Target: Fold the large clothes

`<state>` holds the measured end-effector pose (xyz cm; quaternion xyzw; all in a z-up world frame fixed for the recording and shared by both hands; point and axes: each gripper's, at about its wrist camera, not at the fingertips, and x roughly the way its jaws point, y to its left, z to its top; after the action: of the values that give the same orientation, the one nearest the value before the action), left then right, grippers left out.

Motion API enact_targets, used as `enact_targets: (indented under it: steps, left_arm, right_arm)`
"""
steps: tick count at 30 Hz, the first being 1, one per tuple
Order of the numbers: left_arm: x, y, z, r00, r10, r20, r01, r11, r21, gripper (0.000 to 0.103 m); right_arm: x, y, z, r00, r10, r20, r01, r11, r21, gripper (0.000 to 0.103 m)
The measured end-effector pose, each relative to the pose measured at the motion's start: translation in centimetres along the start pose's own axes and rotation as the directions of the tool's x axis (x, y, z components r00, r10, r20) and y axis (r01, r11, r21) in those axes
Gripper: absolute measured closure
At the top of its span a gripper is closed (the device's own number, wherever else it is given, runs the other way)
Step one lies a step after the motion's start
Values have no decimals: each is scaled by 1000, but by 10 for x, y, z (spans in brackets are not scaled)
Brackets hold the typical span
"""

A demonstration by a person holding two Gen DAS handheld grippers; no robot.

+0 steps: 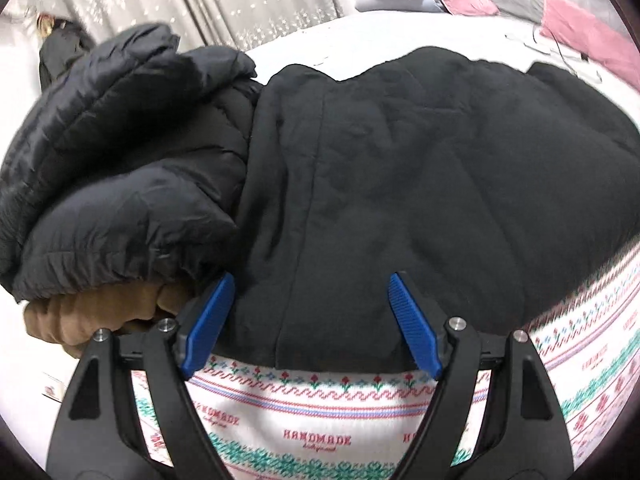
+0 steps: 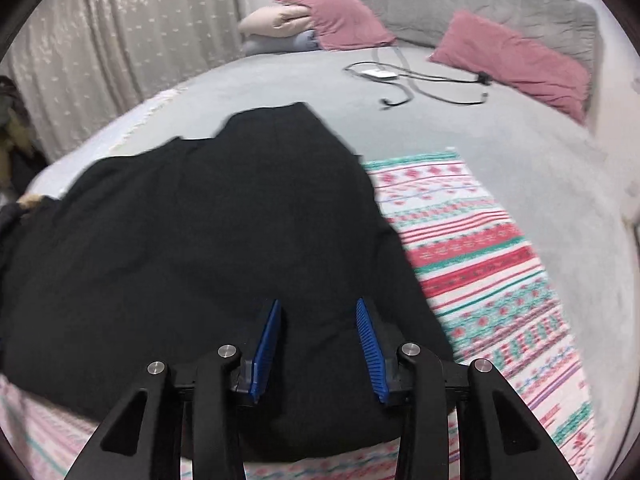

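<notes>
Black garment (image 1: 420,184) lies spread flat across the patterned blanket (image 1: 320,412) on the bed, right ahead of both pairs of jaws. We see our left gripper (image 1: 310,322) with its jaws spread wide over the garment's near edge, nothing between the blue pads. Beyond its left jaw sits a black puffer jacket (image 1: 120,168). Our right gripper (image 2: 318,350) has its jaws partly apart above the cloth, pinching nothing.

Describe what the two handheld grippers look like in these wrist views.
Both match: the left gripper and right gripper each have two matte black linkage arms with triangular cut-outs, round silver pivot pins, and narrow blue ribbed pads on the fingers. No cables, markings, hands or sleeves show.
</notes>
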<state>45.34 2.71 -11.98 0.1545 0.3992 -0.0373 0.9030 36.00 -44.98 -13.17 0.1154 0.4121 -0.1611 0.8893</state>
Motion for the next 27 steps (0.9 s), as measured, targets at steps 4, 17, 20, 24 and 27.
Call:
enact_targets:
  steps: [4,17,20,24,27]
  left_arm:
    - [10,1,3,1000,-5,4,5,1000,10,23]
    - [-66,13,-8,981,-189,37,191,979,-73,23]
    - [-64,13,-18,975,-220,17,221,971,-91,23]
    - [-40,30,-28,964,-265,-27,255,948,-192,23]
    - [-34,31,-29,961,-275,-22,265,941,-212,23]
  right_arm:
    - [17,-10,-8,999,-29,28,28,999,34,56]
    - [-80,-13,-15,992,118,51,-126,968,216,43]
    - [-92,-14,-37,978,209,0,-200,937,288,43]
    - [-93,9,-57,961,277,0,-265,919,291,43]
    - [-85,59,-54,968,251,1,-249,960,124,43]
